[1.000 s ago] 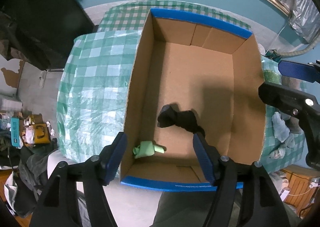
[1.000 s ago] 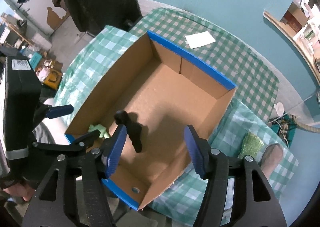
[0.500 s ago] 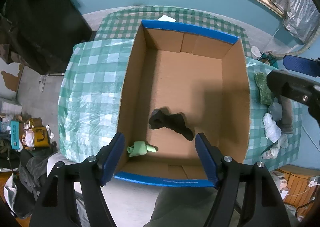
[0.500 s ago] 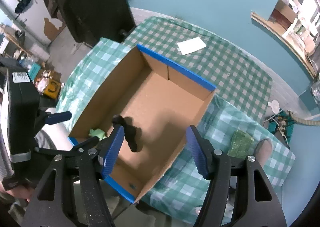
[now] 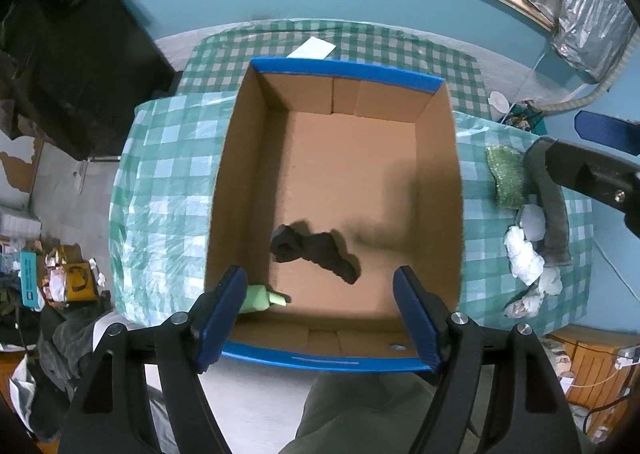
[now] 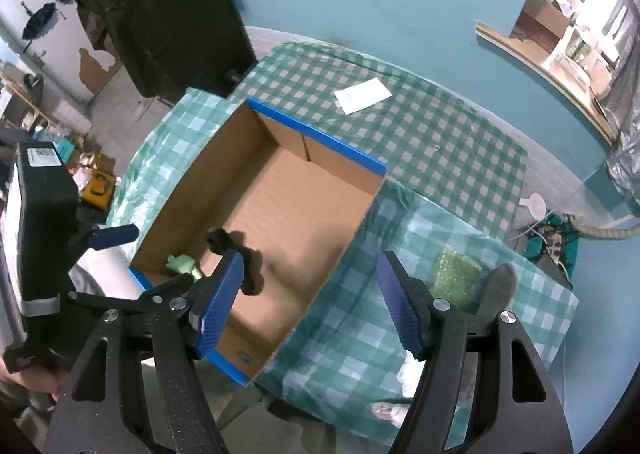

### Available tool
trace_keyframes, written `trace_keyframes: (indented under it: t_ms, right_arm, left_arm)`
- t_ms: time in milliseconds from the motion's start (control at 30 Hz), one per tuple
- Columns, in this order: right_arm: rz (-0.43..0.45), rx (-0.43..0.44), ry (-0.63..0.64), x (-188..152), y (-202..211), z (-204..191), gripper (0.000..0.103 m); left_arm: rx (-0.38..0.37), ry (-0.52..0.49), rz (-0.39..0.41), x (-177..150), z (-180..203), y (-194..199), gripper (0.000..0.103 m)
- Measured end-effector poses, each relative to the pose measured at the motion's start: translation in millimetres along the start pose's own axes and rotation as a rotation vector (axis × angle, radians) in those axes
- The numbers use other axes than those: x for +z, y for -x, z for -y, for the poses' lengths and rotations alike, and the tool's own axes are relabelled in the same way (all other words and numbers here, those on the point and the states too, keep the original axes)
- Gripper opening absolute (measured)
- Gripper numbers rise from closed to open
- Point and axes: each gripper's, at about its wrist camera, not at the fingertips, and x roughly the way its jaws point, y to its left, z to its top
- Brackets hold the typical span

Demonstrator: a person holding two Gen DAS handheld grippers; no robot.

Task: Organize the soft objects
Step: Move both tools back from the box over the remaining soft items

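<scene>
An open cardboard box (image 5: 344,71) with blue rims stands on the checked table. On its floor lie a black sock (image 5: 316,252) and a pale green soft piece (image 5: 262,298) in the near left corner. My left gripper (image 5: 320,294) hovers high over the box's near end, its jaws opening with nothing between them. In the right wrist view my right gripper (image 6: 310,274) hangs over the near right corner of the box (image 6: 316,135), jaws also opening and empty. The black sock (image 6: 218,238) and the green piece (image 6: 182,264) show beside its left finger.
Right of the box on the tablecloth lie a glittery green sponge (image 5: 506,177), a grey sock (image 5: 554,209) and crumpled white cloths (image 5: 524,254). A white paper (image 6: 362,95) lies behind the box. Clutter covers the floor at the left.
Both grippers have risen and drawn back from the box, so more of the table shows. Their jaws stand wider. The sock and the green piece stay in the box.
</scene>
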Motion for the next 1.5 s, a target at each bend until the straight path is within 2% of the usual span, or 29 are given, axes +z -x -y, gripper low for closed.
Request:
trace_keyframes:
  t_ms: [400,933,1500]
  right_arm:
    - [0.007,-0.025,-0.047,-13,17,35,0.07]
    - [0.008,-0.048,-0.115,-38,30,79,0.071]
    - [-0.06,-0.12,-0.238,-83,23,152,0.073]
  left_arm:
    - [-0.015,-0.03,0.028,5,31,15,0.08]
    - [-0.019,-0.129,0.015,11,90,13,0.08]
    - [-0.01,-0.211,-0.005,19,144,-3,0.081]
